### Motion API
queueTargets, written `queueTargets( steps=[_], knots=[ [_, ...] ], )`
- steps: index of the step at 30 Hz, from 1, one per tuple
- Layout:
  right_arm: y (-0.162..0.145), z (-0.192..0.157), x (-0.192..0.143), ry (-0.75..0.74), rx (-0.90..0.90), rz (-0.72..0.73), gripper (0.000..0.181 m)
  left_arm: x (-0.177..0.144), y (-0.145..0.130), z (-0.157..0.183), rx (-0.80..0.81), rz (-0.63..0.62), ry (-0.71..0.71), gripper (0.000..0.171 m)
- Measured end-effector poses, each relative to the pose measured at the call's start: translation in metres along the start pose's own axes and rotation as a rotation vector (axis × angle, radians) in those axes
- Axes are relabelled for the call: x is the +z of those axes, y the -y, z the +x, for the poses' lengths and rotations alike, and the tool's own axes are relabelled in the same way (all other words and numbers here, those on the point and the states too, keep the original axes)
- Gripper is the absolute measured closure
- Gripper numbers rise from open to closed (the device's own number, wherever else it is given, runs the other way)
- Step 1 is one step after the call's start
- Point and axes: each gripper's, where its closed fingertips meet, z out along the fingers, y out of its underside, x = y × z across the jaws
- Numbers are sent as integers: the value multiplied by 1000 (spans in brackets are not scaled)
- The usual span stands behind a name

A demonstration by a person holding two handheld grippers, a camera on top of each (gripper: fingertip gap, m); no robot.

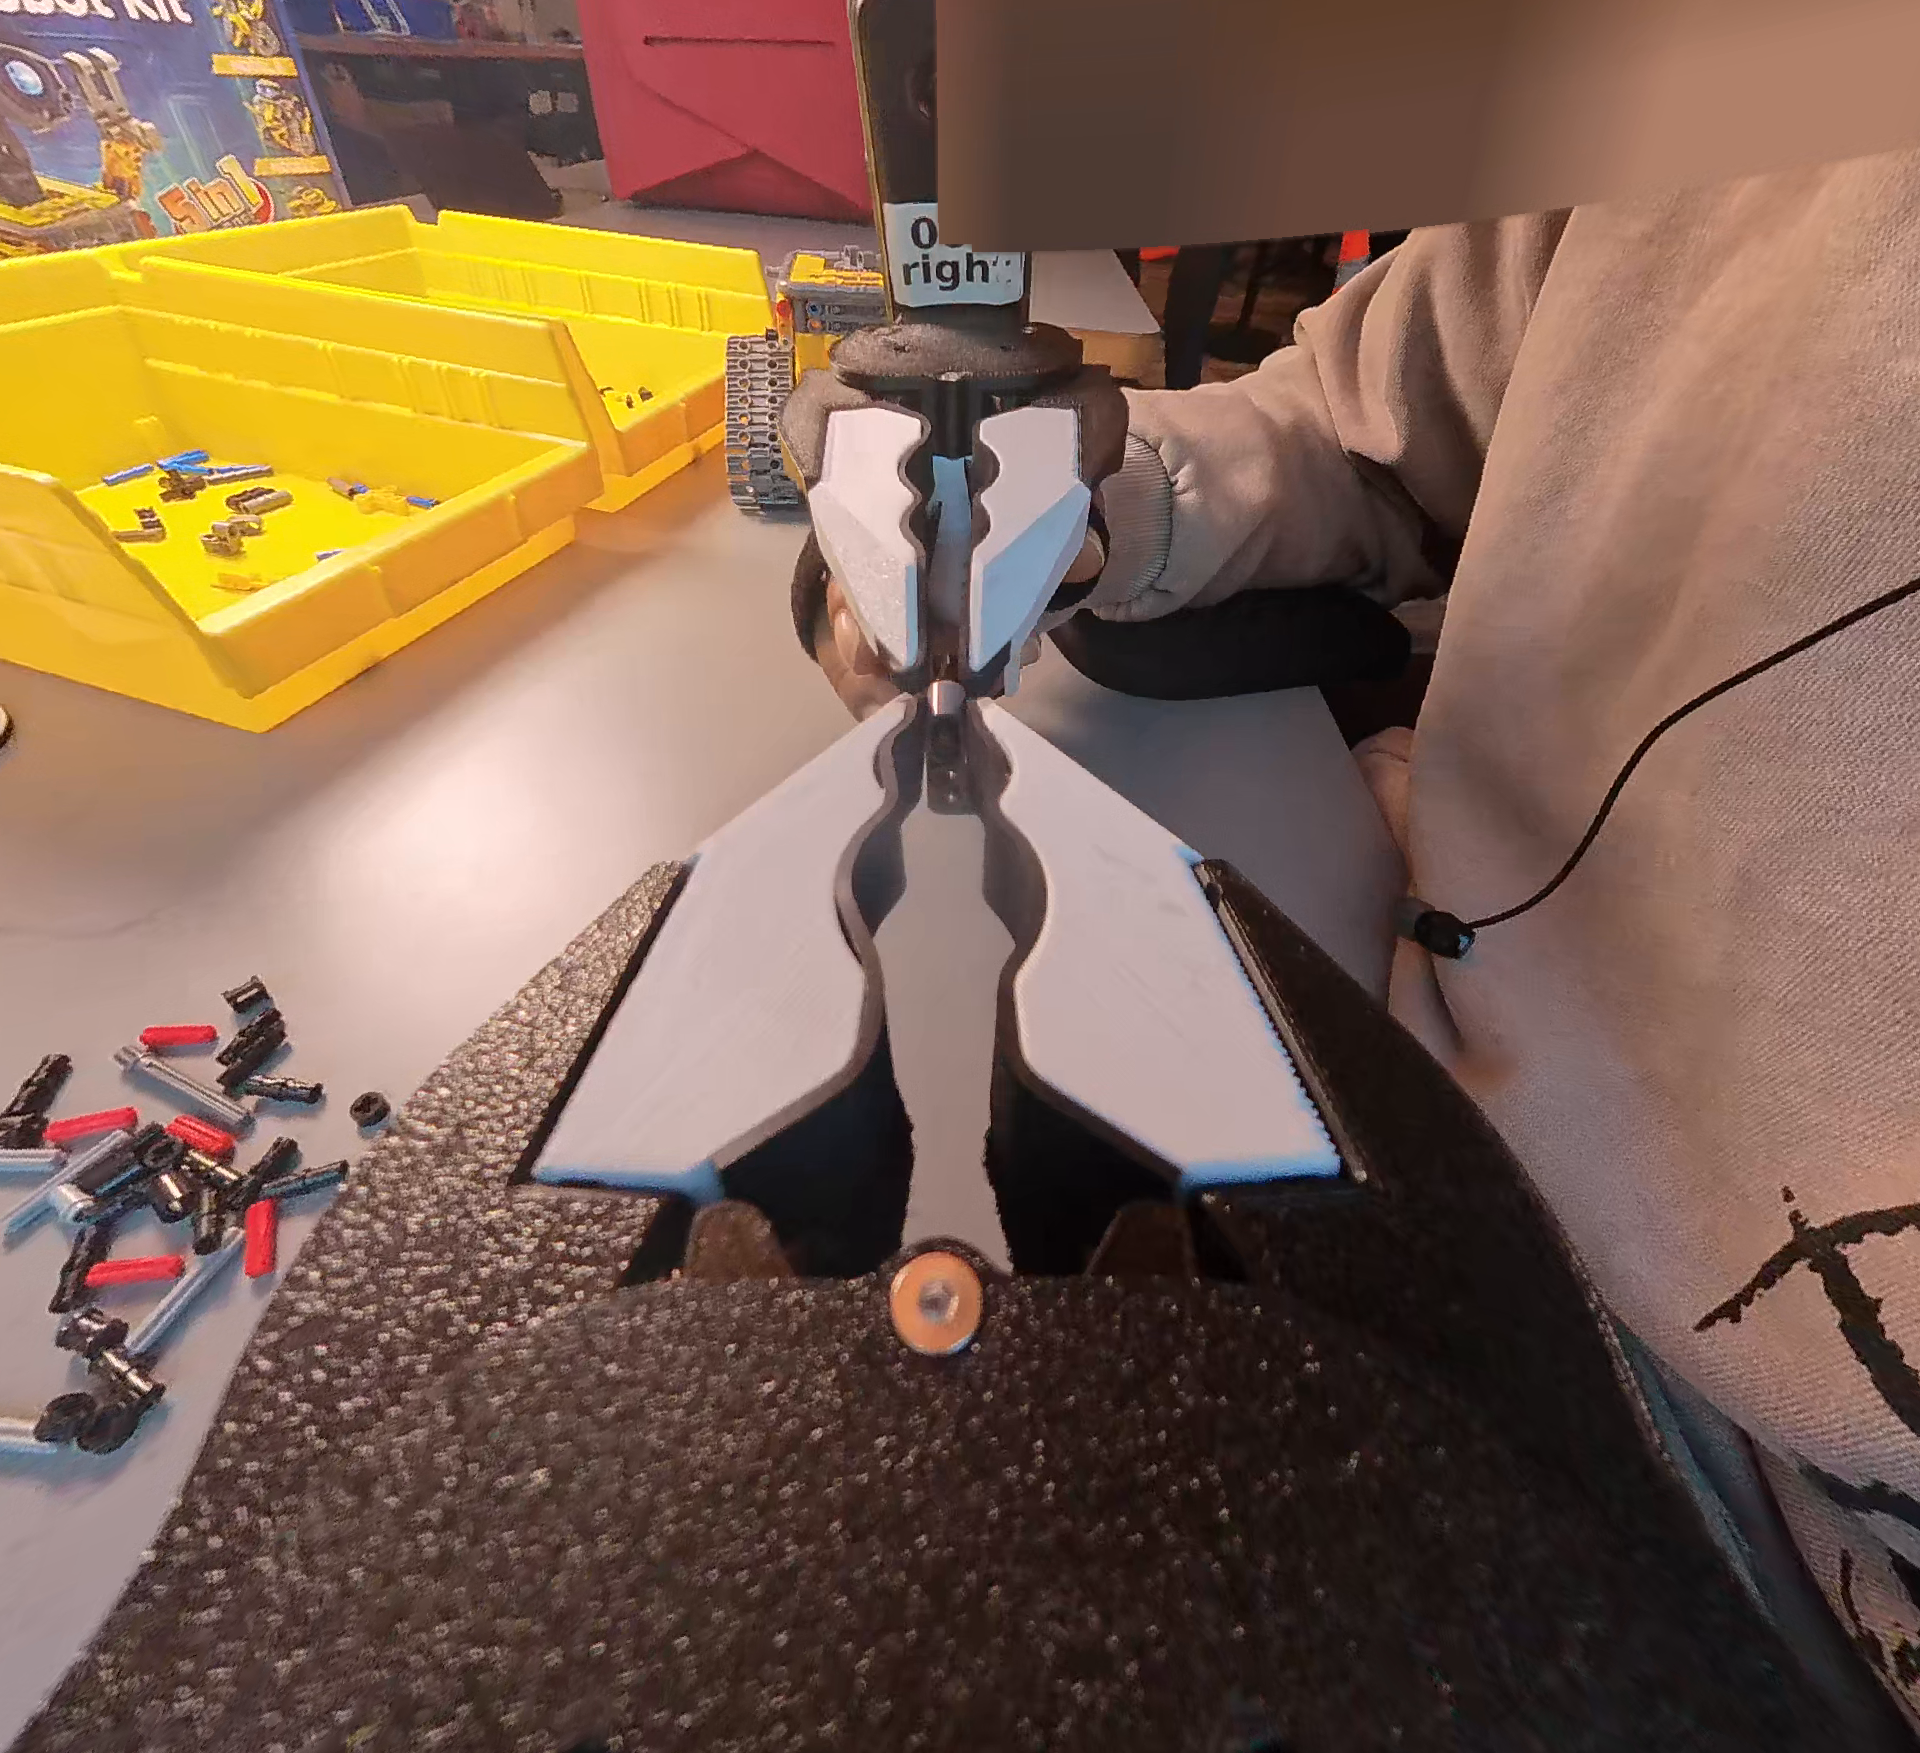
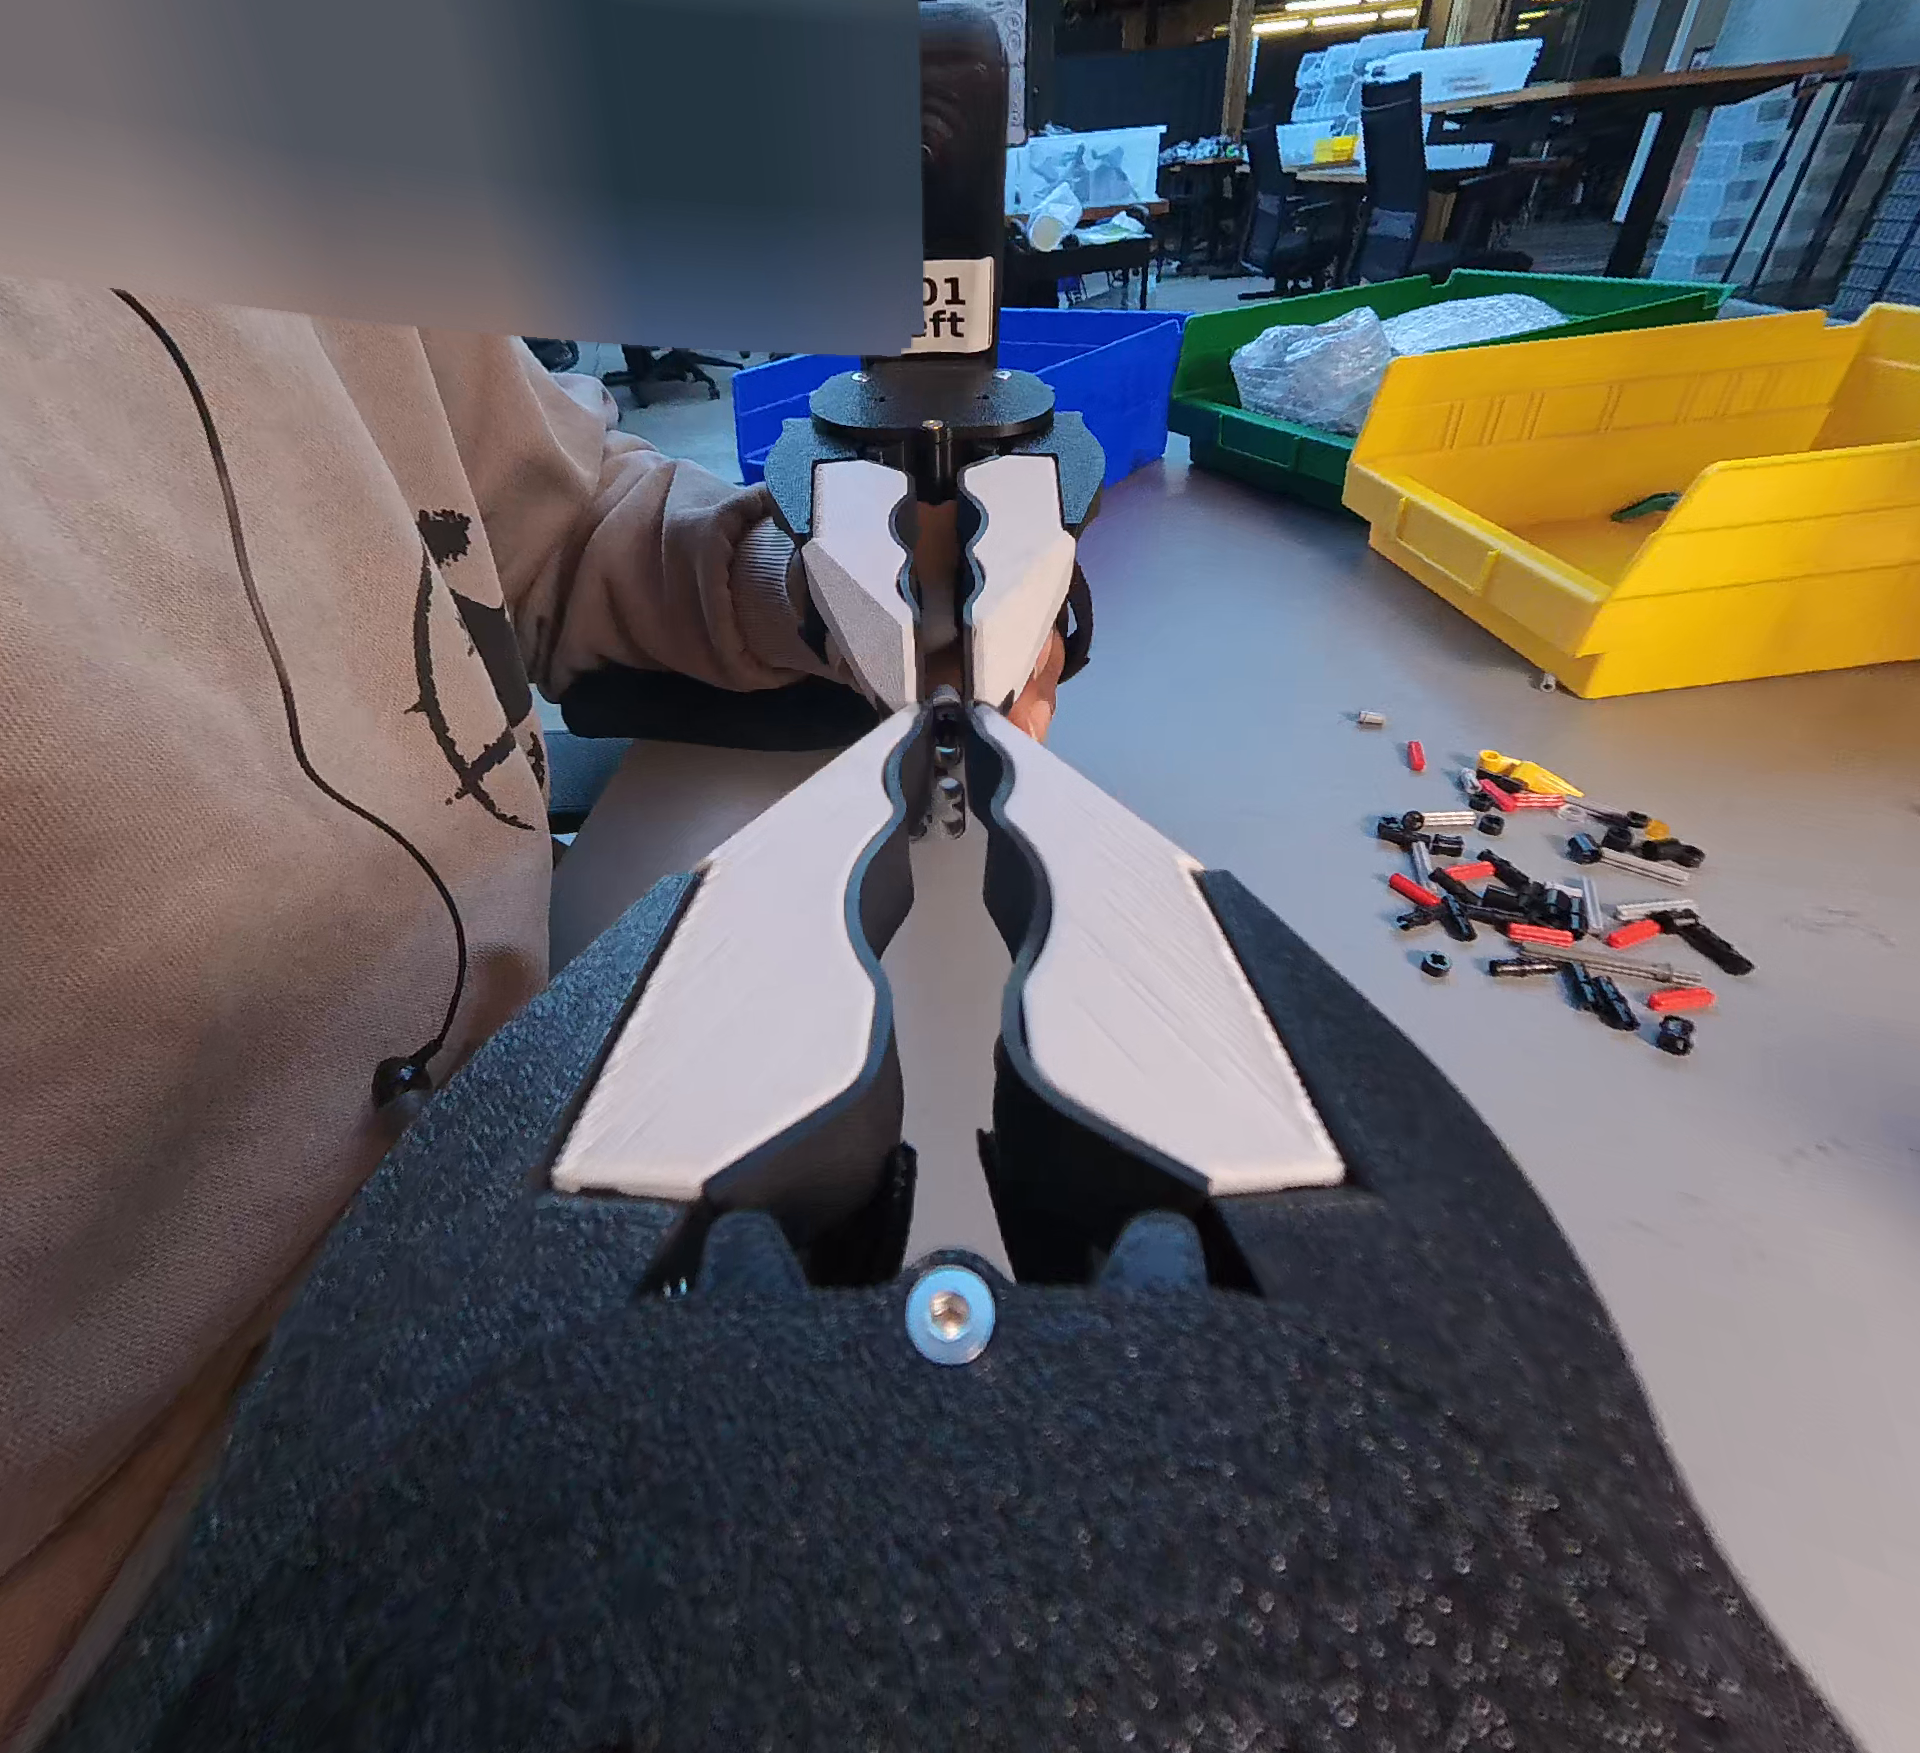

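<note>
1. The left tongs (image 1: 940, 737) are clenched on a small black piece (image 1: 945, 773) at their very tips. The piece hangs in the air above the worktop (image 1: 520, 820), close in front of the person's chest.
2. The right tongs (image 1: 940, 669) meet them tip to tip and are clenched on the same piece. Whether it is one part or two joined, I cannot tell.
3. Judgement: with so little of the piece gripped, the hold looks best served by keeping both tongs in one line, pressing straight and gently. Any twist could flick the piece out.
4. Only the left wrist view shows a grey stub (image 1: 945, 697) at the far end of the piece, just at the right tips. To the left it also shows a printed box (image 1: 135, 72), yellow bins (image 1: 312, 415) with a few parts in them, and a tracked model (image 1: 769, 415).
5. Only the right wrist view shows the holes along the piece (image 2: 948, 794) from the other side. Behind the left tongs (image 2: 943, 690) are a blue bin (image 2: 1101, 384), a green bin (image 2: 1455, 321) holding a wrapped bundle (image 2: 1309, 373), and a room of desks.
6. Both views show the loose parts (image 1: 156, 1184) lying on the worktop, well apart from the tongs.
</note>
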Motion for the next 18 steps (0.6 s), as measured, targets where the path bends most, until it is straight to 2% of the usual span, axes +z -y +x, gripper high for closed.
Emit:
queueTargets(
  steps=[12,15,18],
  knots=[
    [-1,3,0,-21,9,7,178,0,-1,-5,-11,12,33,165],
    [-8,5,1,-41,-39,-44,180,1,-9,-6,-61,-33,8,164],
    [-20,6,2,-42,-80,-137,180,3,-22,-7,-66,-137,-16,164]
  ],
)
